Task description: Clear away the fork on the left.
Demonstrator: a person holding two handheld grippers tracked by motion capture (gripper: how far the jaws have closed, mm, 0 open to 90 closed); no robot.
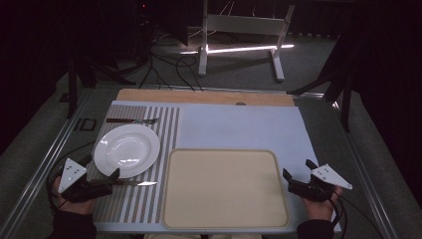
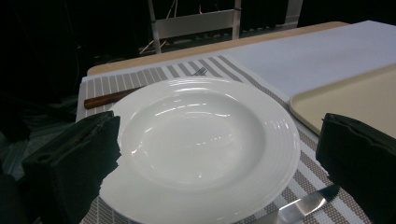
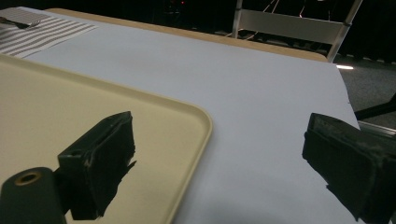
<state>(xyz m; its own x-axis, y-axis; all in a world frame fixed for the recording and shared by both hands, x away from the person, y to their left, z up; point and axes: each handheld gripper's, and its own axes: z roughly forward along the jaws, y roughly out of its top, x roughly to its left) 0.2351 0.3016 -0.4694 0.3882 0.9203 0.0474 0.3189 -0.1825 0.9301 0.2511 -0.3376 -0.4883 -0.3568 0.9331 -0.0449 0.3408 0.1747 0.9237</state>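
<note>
Here the left gripper stands wide and empty at the near rim of the round white ceramic plate, a steel knife lying crosswise just under its jaws. The right gripper, equally wide, hovers beside the empty beige rectangular tray, open blue cloth beyond.

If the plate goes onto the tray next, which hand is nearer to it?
Left. The left gripper is open right at the plate; the right gripper sits beyond the tray.
</note>
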